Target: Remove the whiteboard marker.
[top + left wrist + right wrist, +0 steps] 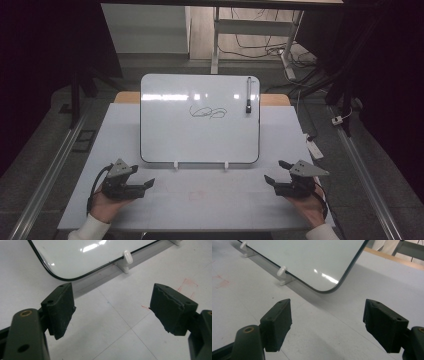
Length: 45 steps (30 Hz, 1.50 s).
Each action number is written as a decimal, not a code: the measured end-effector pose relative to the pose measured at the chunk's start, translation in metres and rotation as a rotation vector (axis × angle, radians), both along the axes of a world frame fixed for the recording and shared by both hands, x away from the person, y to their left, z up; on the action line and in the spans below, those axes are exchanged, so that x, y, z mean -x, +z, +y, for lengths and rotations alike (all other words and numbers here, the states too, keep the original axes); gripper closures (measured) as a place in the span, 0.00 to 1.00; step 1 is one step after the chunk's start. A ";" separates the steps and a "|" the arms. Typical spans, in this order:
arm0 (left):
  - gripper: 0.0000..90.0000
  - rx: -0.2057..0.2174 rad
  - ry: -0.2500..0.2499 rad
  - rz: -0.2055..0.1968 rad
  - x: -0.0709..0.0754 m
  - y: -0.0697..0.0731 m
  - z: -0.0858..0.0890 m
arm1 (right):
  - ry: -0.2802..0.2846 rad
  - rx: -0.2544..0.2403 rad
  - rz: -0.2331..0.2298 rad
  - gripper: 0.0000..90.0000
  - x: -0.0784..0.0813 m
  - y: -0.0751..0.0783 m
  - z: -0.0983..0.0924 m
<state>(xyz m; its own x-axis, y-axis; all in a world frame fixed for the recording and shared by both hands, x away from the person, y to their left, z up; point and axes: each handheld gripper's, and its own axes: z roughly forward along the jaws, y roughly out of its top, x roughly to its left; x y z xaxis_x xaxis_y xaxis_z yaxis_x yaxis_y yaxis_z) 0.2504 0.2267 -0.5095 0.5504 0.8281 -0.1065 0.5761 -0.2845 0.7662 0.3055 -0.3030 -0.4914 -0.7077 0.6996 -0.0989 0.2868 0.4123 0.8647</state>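
I hold a gripper in each hand, low over a white table (165, 200), both pointed toward a whiteboard (200, 135) that stands tilted back on two small white feet.

From the high view, my left gripper (146, 184) sits near the table's front left and my right gripper (272, 172) near its front right, well apart, with the whiteboard's lower edge just ahead of both. Grey three-cornered plates top each one, and my white sleeves enter from the bottom edge. This view alone shows the board's face: a small black scribble (207, 112) near its middle and a black marker (248, 95) hanging upright near its upper right edge — far ahead of my right fingers.

In the left gripper view, my left gripper (112, 307) has its fingers (61, 310) spread wide with nothing between them but bare table. Ahead of them is the whiteboard's rounded lower corner (62, 277) and one white foot (126, 261). Faint red marks (187, 285) stain the table beside my far finger; they are barely visible from above.

In the right gripper view, my right gripper (328, 322) is also wide apart and empty, its fingers (278, 322) over bare table. The board's other rounded corner (329, 288) lies just ahead between them, with two white feet (283, 275) off to one side.
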 end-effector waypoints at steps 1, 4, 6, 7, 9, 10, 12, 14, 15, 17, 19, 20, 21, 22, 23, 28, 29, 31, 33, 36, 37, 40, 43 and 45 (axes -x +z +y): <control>0.23 0.001 -0.001 0.003 0.000 0.000 0.000 | -0.003 -0.001 0.000 0.25 0.000 0.000 0.000; 0.22 0.004 -0.001 0.017 -0.001 -0.001 -0.001 | -0.017 0.009 -0.011 0.24 0.001 0.001 0.000; 0.22 0.007 -0.005 0.031 -0.002 -0.003 -0.001 | -0.017 0.018 -0.017 0.24 0.001 0.001 0.001; 0.22 0.007 -0.005 0.031 -0.002 -0.003 -0.001 | -0.017 0.021 -0.016 0.25 0.002 0.001 0.002; 0.22 0.003 -0.002 0.037 -0.003 -0.004 -0.001 | -0.017 0.021 -0.009 0.27 0.002 0.001 0.003; 0.21 0.003 0.000 0.038 -0.003 -0.004 -0.001 | -0.022 0.016 0.002 0.27 0.002 0.001 0.004; 0.21 0.005 0.003 0.038 -0.003 -0.004 -0.001 | -0.044 0.013 0.008 0.27 0.001 0.003 0.006; 0.21 0.007 0.003 0.037 -0.003 -0.004 -0.001 | -0.049 0.014 0.013 0.27 0.000 0.005 0.006; 0.21 0.002 0.003 0.038 -0.004 -0.004 -0.002 | -0.068 0.017 0.008 0.28 -0.001 0.012 0.008; 0.21 0.001 0.001 0.042 -0.004 -0.005 -0.002 | -0.084 0.011 0.003 0.28 -0.004 0.022 0.011; 0.21 -0.007 -0.003 0.047 -0.004 -0.005 -0.004 | -0.094 0.003 -0.009 0.30 -0.007 0.033 0.015; 0.21 -0.011 -0.005 0.050 -0.004 -0.006 -0.005 | -0.103 0.000 -0.010 0.30 -0.010 0.039 0.017; 0.21 -0.013 -0.006 0.052 -0.004 -0.006 -0.005 | -0.103 0.000 -0.010 0.30 -0.010 0.039 0.017; 0.21 -0.014 -0.007 0.052 -0.004 -0.006 -0.006 | -0.107 -0.011 -0.021 0.32 -0.019 0.054 0.025; 0.21 -0.015 -0.007 0.053 -0.004 -0.006 -0.006 | -0.110 -0.017 -0.023 0.32 -0.022 0.059 0.028; 0.21 -0.026 -0.005 0.053 -0.005 -0.006 -0.007 | -0.139 -0.034 -0.038 0.35 -0.057 0.086 0.051; 0.21 -0.026 -0.004 0.054 -0.005 -0.007 -0.007 | -0.147 -0.039 -0.034 0.36 -0.066 0.092 0.055; 0.21 -0.027 -0.003 0.053 -0.005 -0.007 -0.006 | -0.167 -0.033 -0.024 0.38 -0.082 0.101 0.066; 0.21 -0.029 -0.001 0.053 -0.005 -0.007 -0.006 | -0.172 -0.028 -0.023 0.39 -0.090 0.105 0.071; 0.21 -0.034 0.000 0.054 -0.005 -0.008 -0.005 | -0.208 0.008 -0.018 0.43 -0.119 0.119 0.091; 0.21 -0.035 0.000 0.053 -0.005 -0.008 -0.005 | -0.216 0.014 -0.014 0.45 -0.125 0.121 0.096; 0.21 -0.036 0.001 0.053 -0.006 -0.009 -0.003 | -0.242 0.018 0.007 0.47 -0.143 0.125 0.107; 0.21 -0.036 -0.001 0.053 -0.006 -0.009 -0.003 | -0.272 0.030 0.024 0.52 -0.156 0.126 0.117; 0.21 -0.037 -0.001 0.051 -0.006 -0.009 -0.003 | -0.287 0.043 0.024 0.56 -0.161 0.125 0.120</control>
